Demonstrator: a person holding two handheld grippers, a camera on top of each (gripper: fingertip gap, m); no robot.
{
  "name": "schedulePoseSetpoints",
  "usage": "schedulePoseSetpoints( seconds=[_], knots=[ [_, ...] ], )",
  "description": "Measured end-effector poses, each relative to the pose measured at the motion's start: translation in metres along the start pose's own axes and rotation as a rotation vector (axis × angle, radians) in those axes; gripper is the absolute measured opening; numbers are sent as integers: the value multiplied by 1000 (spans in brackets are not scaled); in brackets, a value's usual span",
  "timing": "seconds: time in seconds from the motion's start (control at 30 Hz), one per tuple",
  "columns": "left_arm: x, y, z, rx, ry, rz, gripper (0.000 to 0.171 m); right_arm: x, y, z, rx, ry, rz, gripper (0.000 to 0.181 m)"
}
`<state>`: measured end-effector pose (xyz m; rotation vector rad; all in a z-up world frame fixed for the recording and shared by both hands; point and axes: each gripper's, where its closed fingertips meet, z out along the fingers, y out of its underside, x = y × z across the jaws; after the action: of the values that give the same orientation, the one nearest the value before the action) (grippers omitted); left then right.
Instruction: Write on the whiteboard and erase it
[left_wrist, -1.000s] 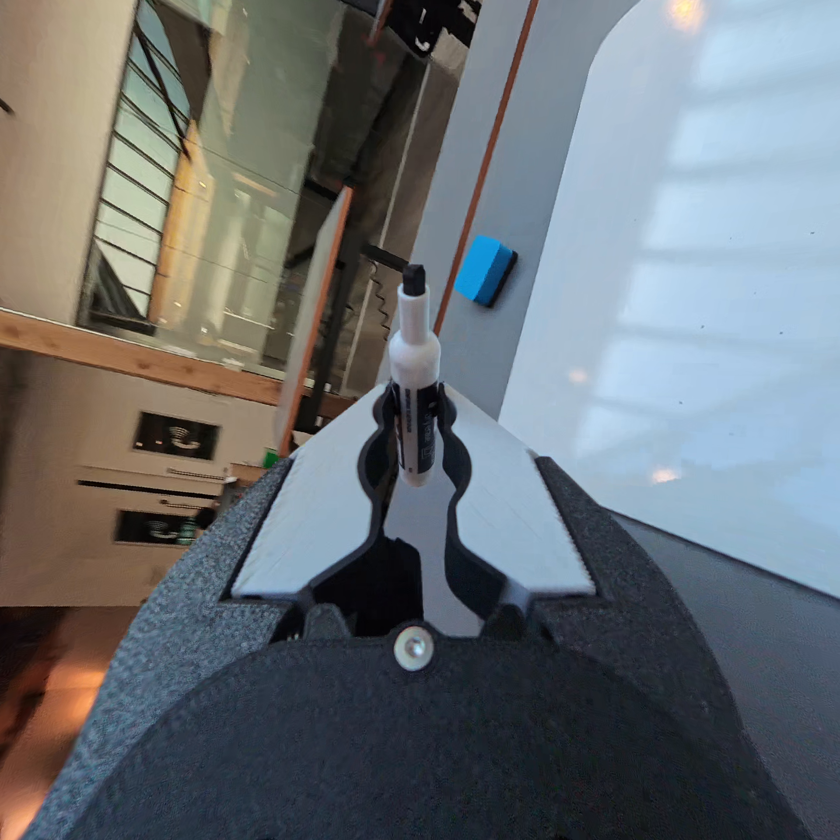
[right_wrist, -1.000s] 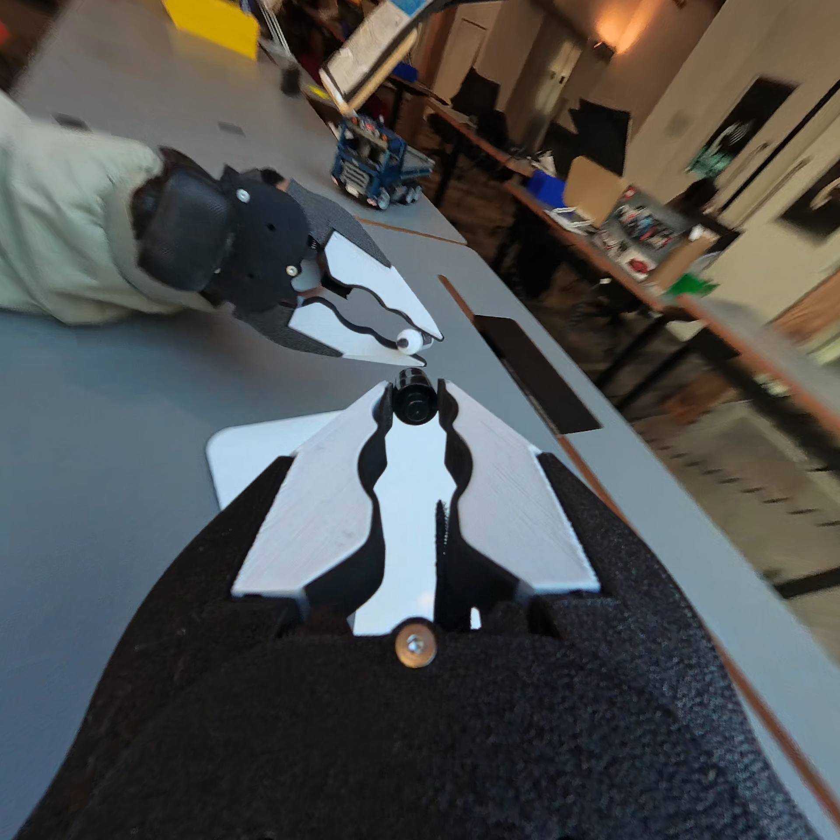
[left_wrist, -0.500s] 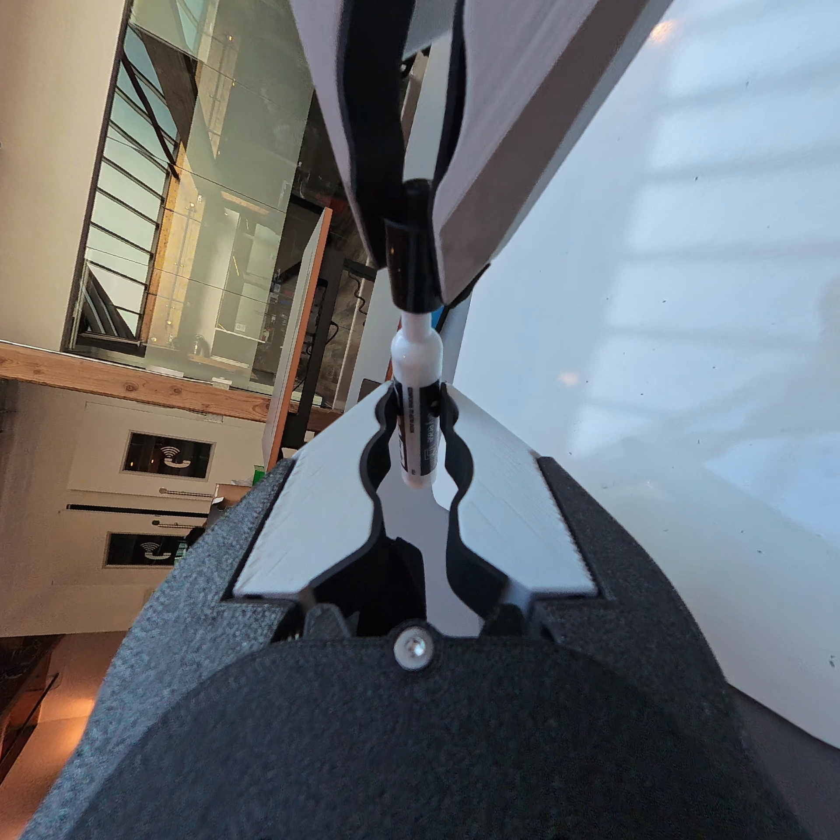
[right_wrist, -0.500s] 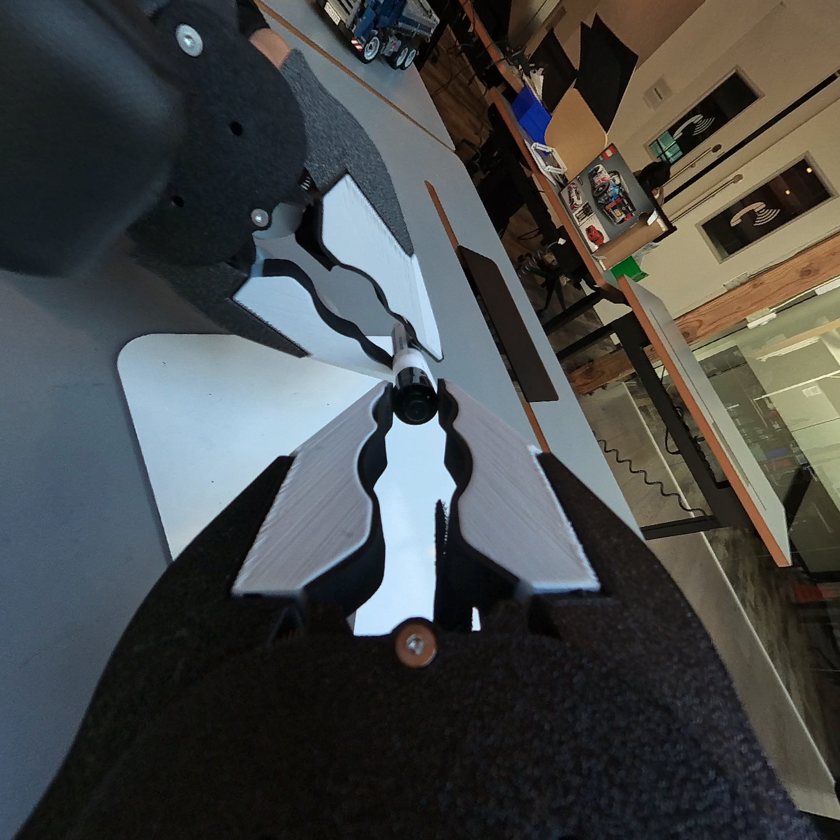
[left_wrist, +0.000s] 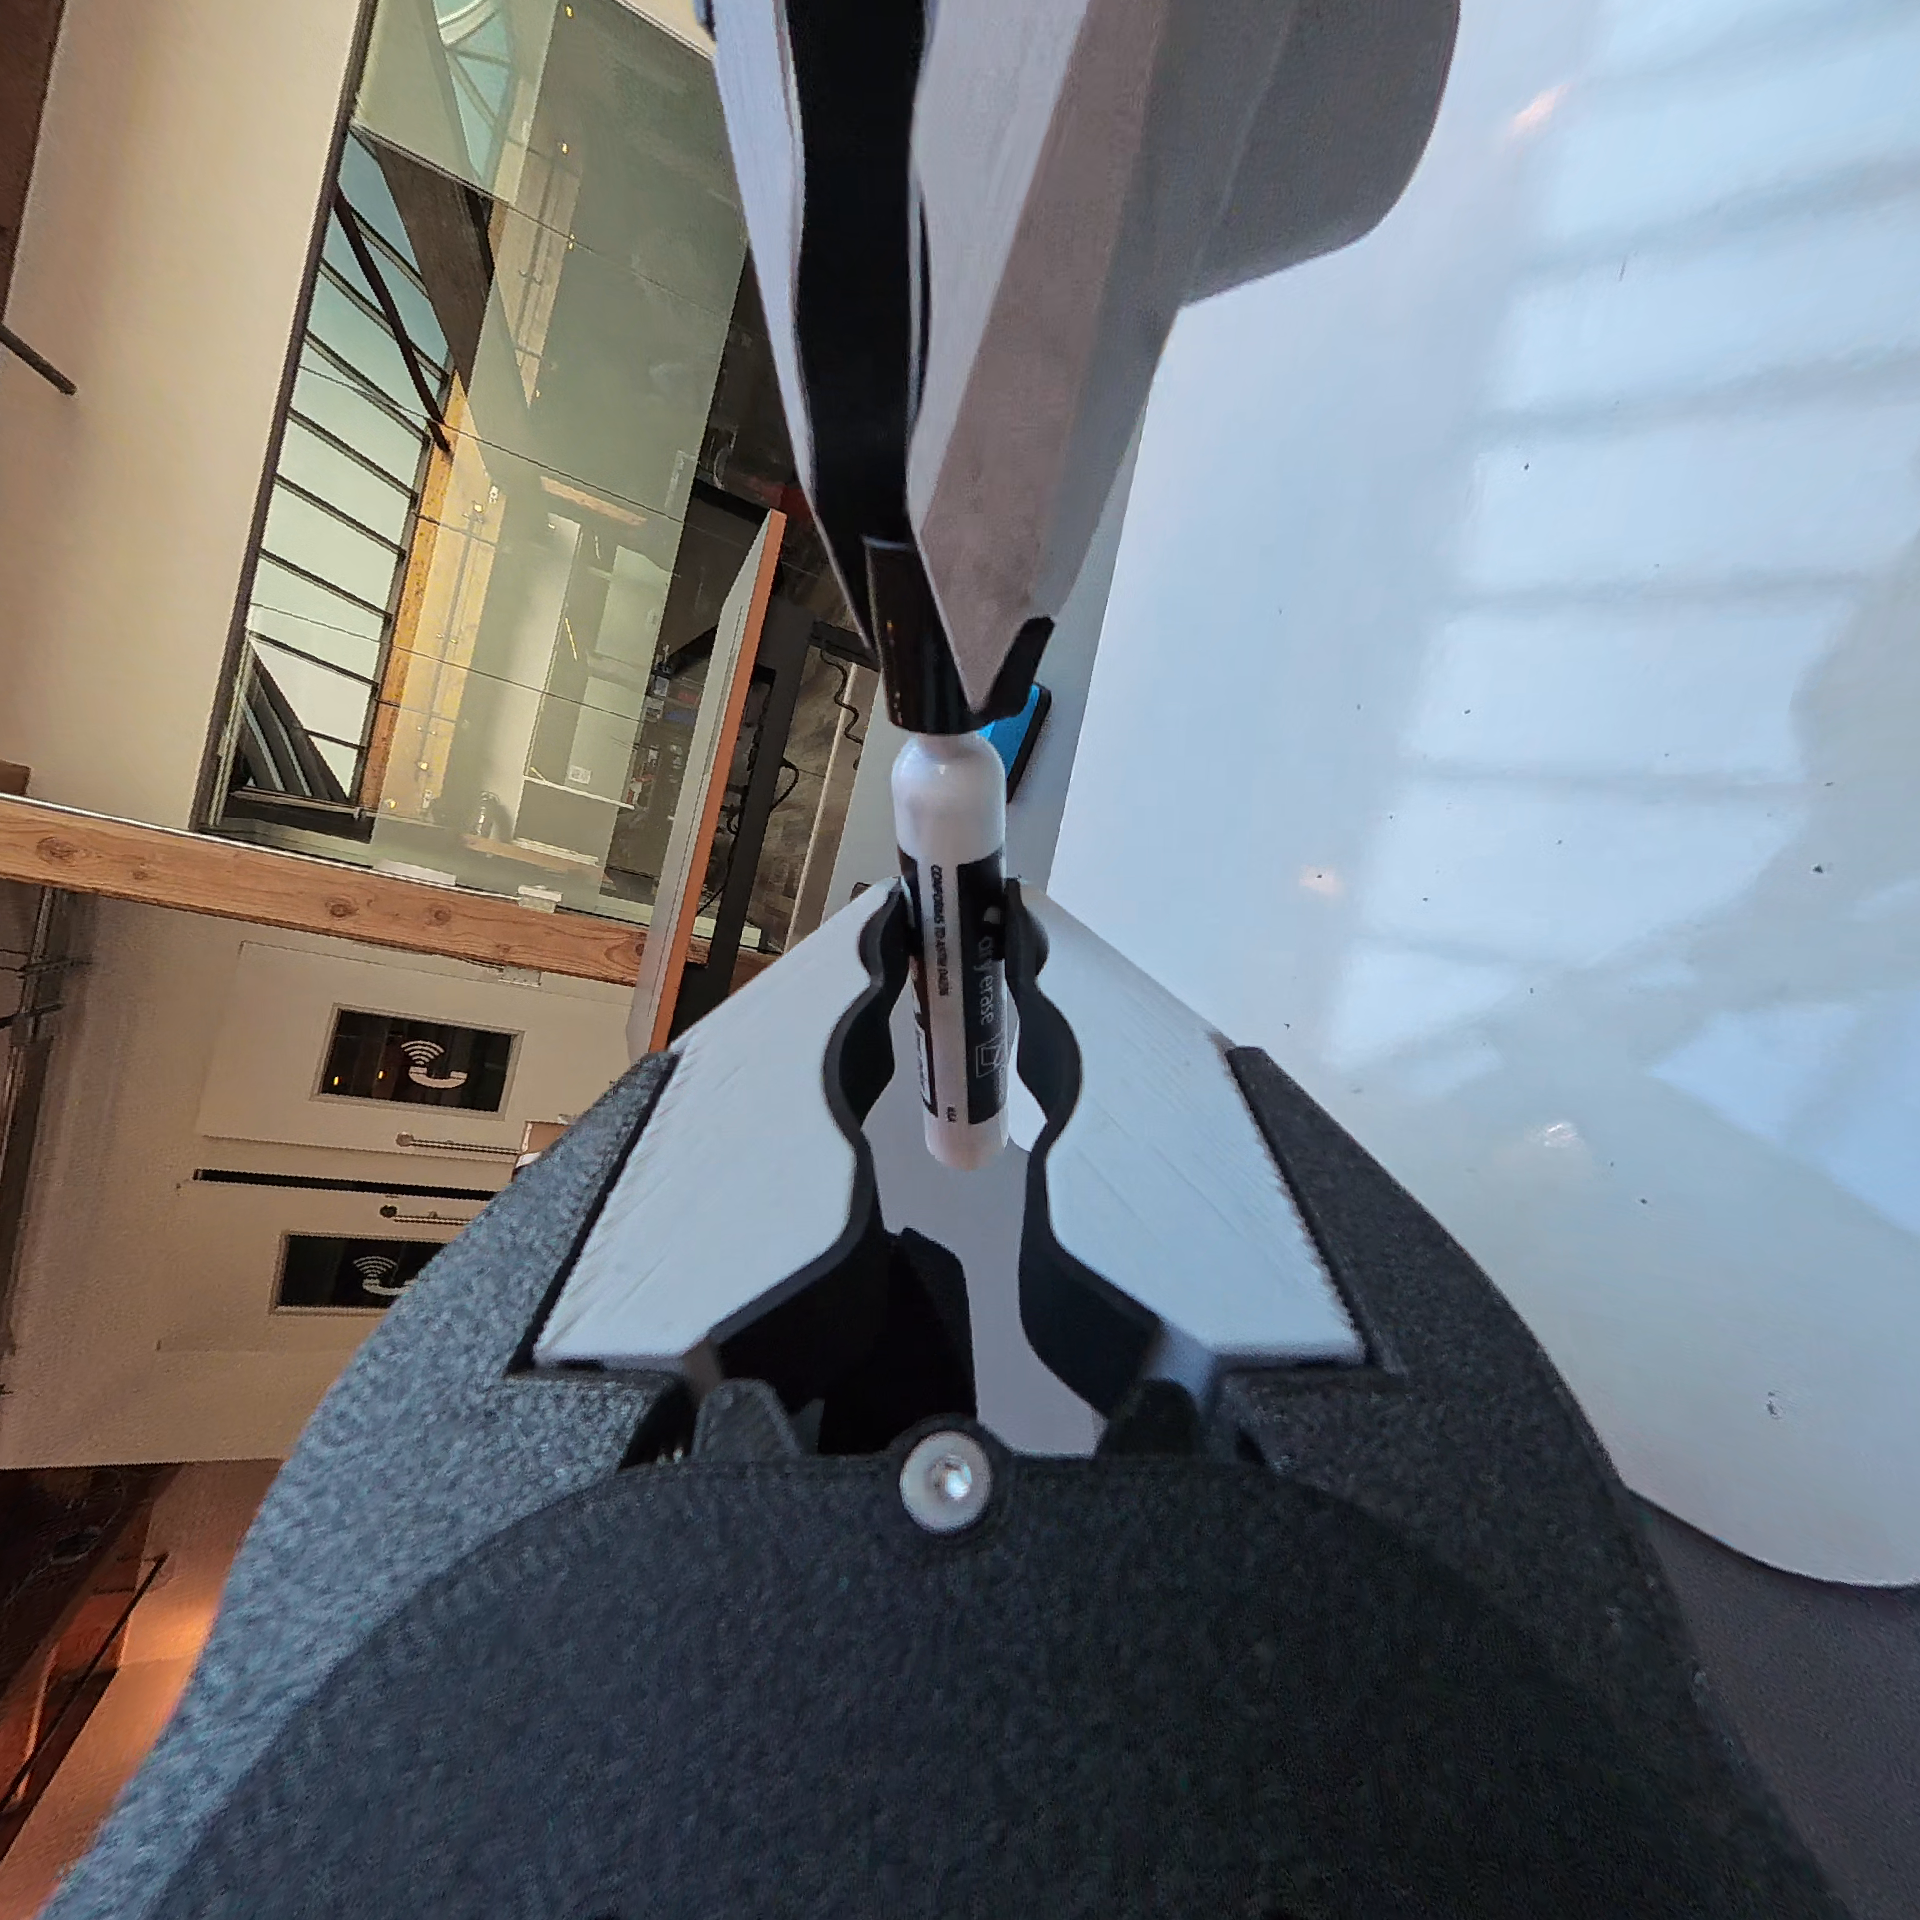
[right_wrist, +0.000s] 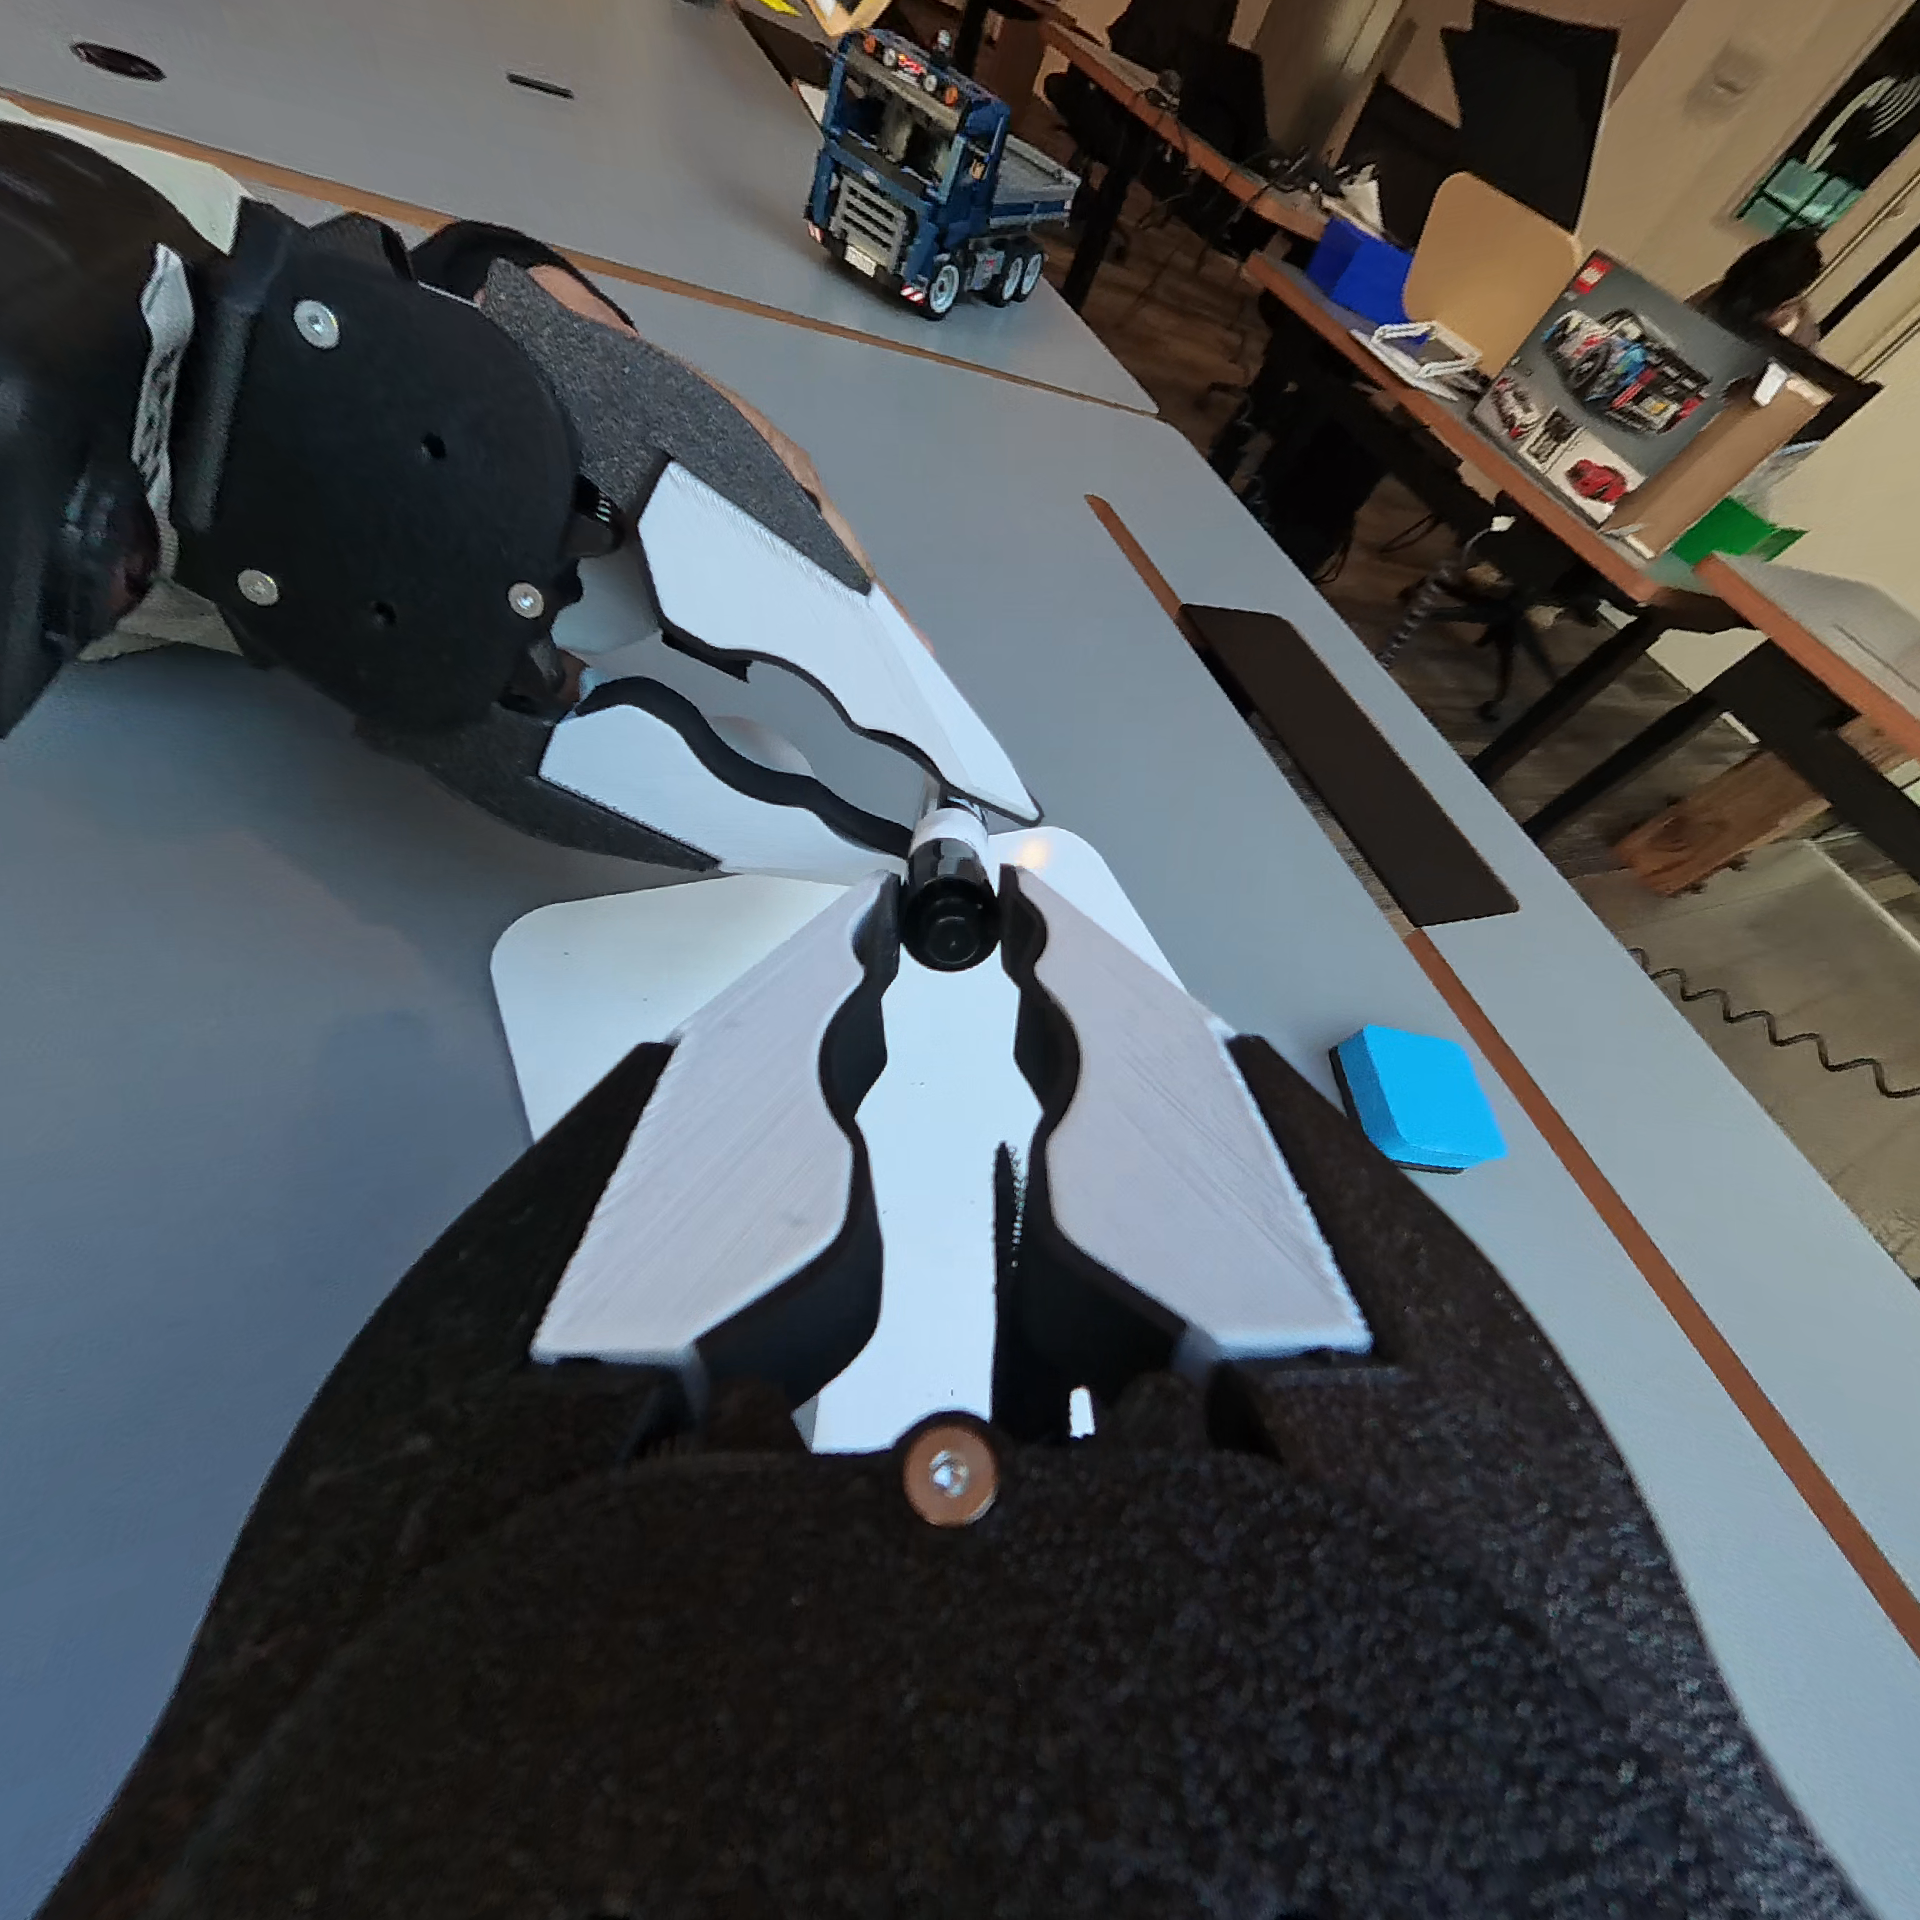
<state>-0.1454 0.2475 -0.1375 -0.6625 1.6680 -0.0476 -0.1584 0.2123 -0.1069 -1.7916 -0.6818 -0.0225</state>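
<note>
My left gripper (left_wrist: 954, 896) is shut on the barrel of a white dry-erase marker (left_wrist: 951, 821) that points forward out of its tips. My right gripper (left_wrist: 935, 696) comes in from above and is shut on the marker's black cap (left_wrist: 902, 644), which sits over the marker's tip. In the right wrist view my right gripper (right_wrist: 948, 883) holds the cap (right_wrist: 948, 920) end-on, and the left gripper (right_wrist: 961, 831) meets it tip to tip with the marker (right_wrist: 951, 826) between them. Both hover over a small whiteboard (right_wrist: 613, 966) lying on the grey table (right_wrist: 208, 1039).
A blue eraser (right_wrist: 1418, 1101) lies on the table just right of the whiteboard; it also shows in the left wrist view (left_wrist: 1027, 717). A blue toy truck (right_wrist: 925, 197) stands farther back. A black slot (right_wrist: 1340, 758) sits near the table edge. A printed box (right_wrist: 1600, 384) is on another desk.
A second ago the marker's tip was bare and the cap was apart in the right gripper. The grippers came together and the cap now covers the tip.
</note>
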Motion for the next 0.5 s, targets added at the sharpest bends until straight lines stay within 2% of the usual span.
schedulePoseSetpoints(
  seconds=[0.13,0.37,0.5],
  knots=[
    [3,2,2,-21,-9,27,16,-3,4,3,-40,8,-20,18],
    [0,8,6,-50,-34,22,15,6,6,9,-63,88,79,18],
    [1,8,6,-55,-46,46,15,4,9,8,-54,38,132,17]
  ],
)
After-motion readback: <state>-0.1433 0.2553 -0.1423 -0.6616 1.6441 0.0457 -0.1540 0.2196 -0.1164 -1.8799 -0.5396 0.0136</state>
